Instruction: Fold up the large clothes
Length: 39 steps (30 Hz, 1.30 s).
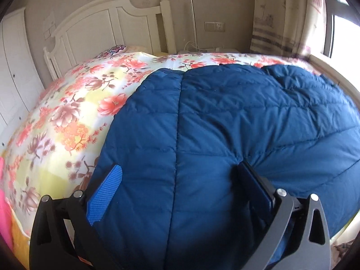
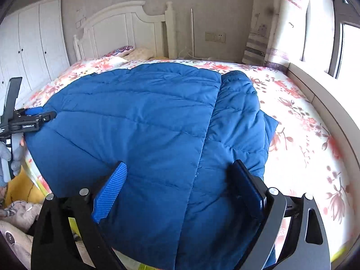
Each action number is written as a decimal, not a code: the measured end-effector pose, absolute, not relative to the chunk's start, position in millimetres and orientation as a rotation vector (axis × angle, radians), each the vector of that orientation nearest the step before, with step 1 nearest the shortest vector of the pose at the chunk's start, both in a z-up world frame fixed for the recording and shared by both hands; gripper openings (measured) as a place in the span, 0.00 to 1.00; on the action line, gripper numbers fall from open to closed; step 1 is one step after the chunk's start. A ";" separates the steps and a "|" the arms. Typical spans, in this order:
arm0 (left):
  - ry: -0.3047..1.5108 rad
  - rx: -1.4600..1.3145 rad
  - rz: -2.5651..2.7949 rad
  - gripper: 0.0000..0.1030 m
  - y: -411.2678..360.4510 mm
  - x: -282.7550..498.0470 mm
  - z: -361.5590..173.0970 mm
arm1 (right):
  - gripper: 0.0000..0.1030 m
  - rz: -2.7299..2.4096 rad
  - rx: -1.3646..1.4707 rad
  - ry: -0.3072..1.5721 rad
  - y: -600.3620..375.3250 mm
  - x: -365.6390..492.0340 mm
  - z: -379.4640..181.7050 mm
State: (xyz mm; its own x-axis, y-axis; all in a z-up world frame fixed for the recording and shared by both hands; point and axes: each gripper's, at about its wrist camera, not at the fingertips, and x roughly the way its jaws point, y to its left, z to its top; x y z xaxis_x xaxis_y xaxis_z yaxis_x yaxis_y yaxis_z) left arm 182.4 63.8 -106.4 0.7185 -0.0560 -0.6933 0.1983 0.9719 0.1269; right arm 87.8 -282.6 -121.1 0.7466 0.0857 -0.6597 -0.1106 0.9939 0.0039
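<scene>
A blue quilted jacket [image 1: 225,112] lies spread flat on the floral bed sheet [image 1: 67,117], with a stitched seam running down its middle. My left gripper [image 1: 180,168] hangs over its near left part, jaws wide open and the pads clear of the fabric. In the right wrist view the jacket [image 2: 135,123] has a folded sleeve along its right side. My right gripper [image 2: 180,164] stands open above the near edge with nothing pinched. At that view's left edge, the left gripper [image 2: 45,113] sits at the jacket's left border, held by a gloved hand [image 2: 9,155].
A white headboard [image 1: 101,22] and pillows close the bed's far end. White wardrobe doors [image 2: 38,40] stand on the left. A window ledge [image 2: 326,103] and curtain [image 2: 265,33] run along the right. Bare floral sheet [image 2: 303,135] lies right of the jacket. Clutter [image 2: 15,216] lies on the floor.
</scene>
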 end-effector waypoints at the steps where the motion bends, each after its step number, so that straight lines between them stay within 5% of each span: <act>1: 0.760 0.203 -0.134 0.98 61.9 183.4 -107.1 | 0.87 0.107 -0.036 0.722 -282.7 88.3 -120.8; 27: 0.772 0.189 -0.166 0.98 67.5 186.1 -111.1 | 0.85 0.003 0.099 0.688 -320.1 53.2 -101.9; 31: 0.779 0.186 -0.173 0.98 68.6 186.1 -110.7 | 0.85 0.134 0.291 0.610 -322.1 15.1 -94.0; 39: 0.774 0.187 -0.164 0.98 67.6 185.1 -111.0 | 0.79 0.203 0.480 0.736 -316.9 -11.6 -133.1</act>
